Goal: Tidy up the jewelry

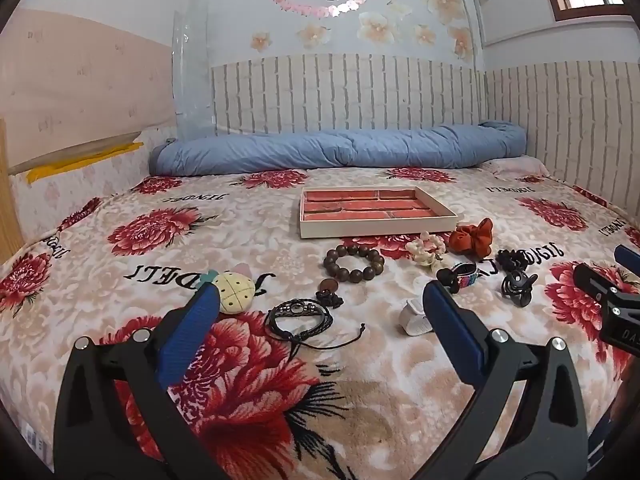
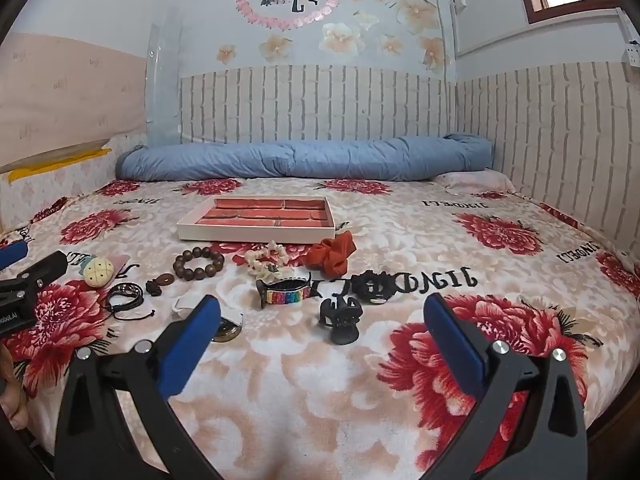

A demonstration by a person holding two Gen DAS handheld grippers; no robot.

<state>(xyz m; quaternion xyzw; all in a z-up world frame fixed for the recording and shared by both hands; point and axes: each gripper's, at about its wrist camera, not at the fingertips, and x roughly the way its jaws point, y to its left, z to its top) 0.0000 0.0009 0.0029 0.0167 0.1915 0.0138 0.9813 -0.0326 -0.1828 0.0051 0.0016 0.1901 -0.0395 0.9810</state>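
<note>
Both held above the near part of the bed (image 1: 400, 380), left hand-held gripper (image 1: 320, 304) and right hand-held gripper (image 2: 322, 312) alike spread wide, blue pads apart, grasping nothing. Jewelry scattered across the floral blanket toward the middle of the bed, in front of a shallow tray (image 1: 376, 227) with a red brick-pattern lining, lying flat farther back toward the rolled blue quilt (image 1: 340, 152) along the far edge. Nearest the tray: a brown wooden bead bracelet (image 1: 354, 263), a cream flower scrunchie (image 1: 426, 249) and a rust-orange scrunchie (image 1: 472, 240), side by side. Closer in: a black braided cord bracelet (image 1: 298, 316), a small brown pendant (image 1: 327, 289), a rainbow-striped band (image 2: 286, 294), a black claw clip (image 2: 340, 320) and a white piece (image 1: 416, 318) partly hidden behind a finger. Toward the left edge, a cream pineapple-shaped plush (image 1: 236, 290).
</note>
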